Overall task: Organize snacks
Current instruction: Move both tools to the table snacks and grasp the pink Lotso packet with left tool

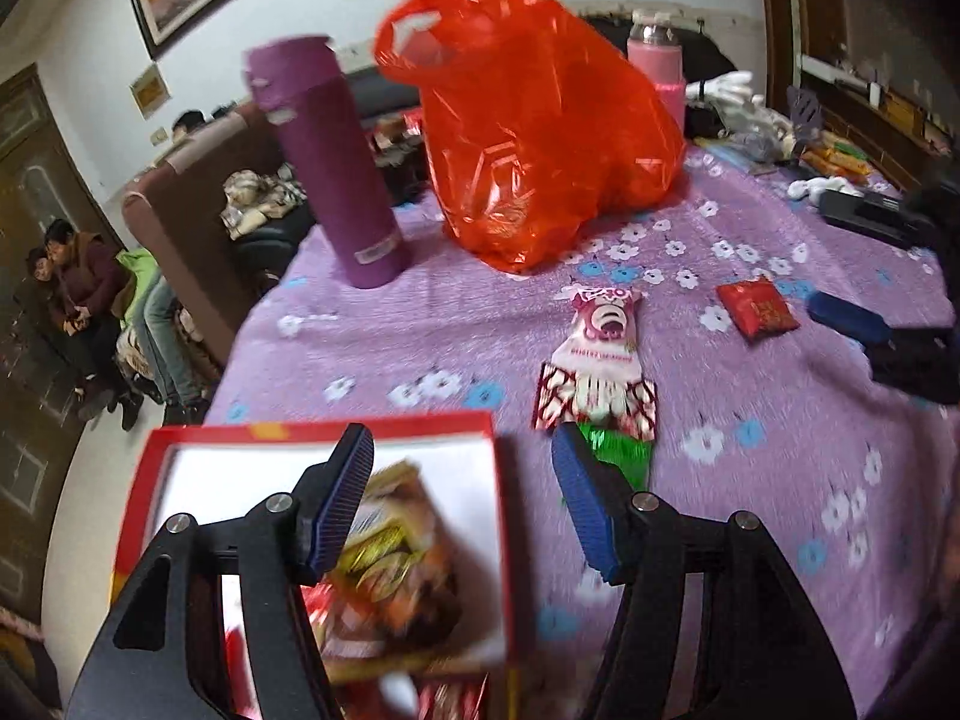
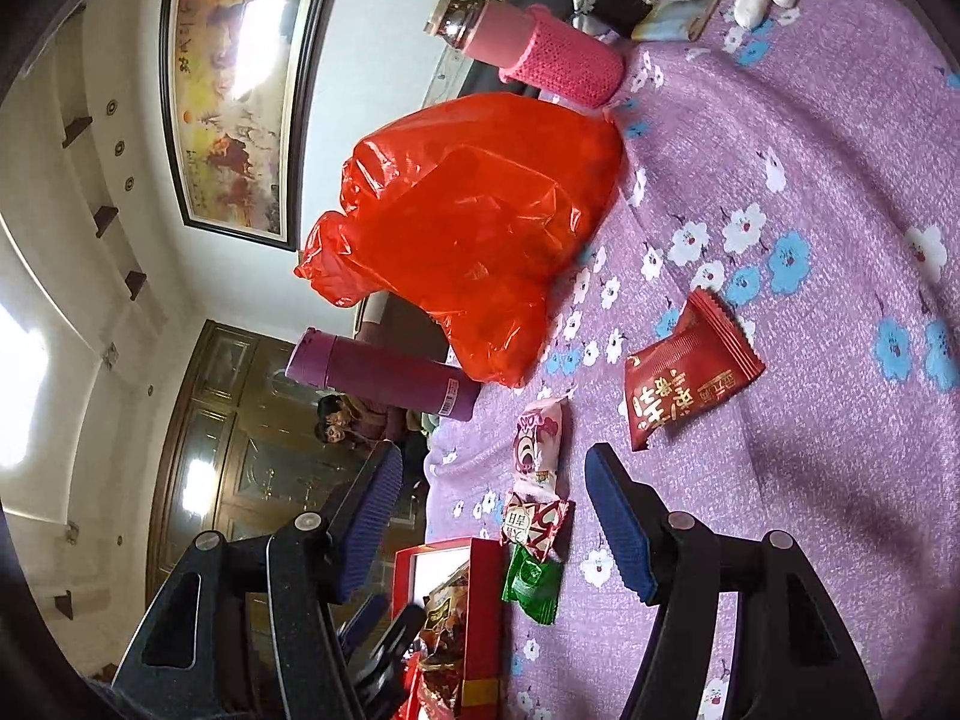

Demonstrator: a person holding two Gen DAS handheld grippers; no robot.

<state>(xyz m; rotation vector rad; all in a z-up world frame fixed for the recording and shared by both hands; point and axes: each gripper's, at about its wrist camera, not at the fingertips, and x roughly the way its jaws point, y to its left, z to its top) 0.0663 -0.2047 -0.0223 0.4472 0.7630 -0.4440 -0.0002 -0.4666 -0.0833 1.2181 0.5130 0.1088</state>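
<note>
Right under the left tool (image 1: 462,501), jaws apart and empty, sits the red box (image 1: 318,429) of snacks. Four loose packets (image 2: 690,372) lie on the bench: light, crinkly, slippery; pinch the flat sealed edges. Right tool (image 2: 492,516) likewise hangs unclenched.

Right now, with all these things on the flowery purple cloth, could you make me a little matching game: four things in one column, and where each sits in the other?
Things:
1. purple flask
2. red box
3. small red packet
4. green packet

Places:
A. at the table's near edge, snacks inside
B. lying alone on the cloth, apart from the row of packets
C. standing beside the orange plastic bag
D. end of the packet row, next to the box

Pairs: 1-C, 2-A, 3-B, 4-D
</note>
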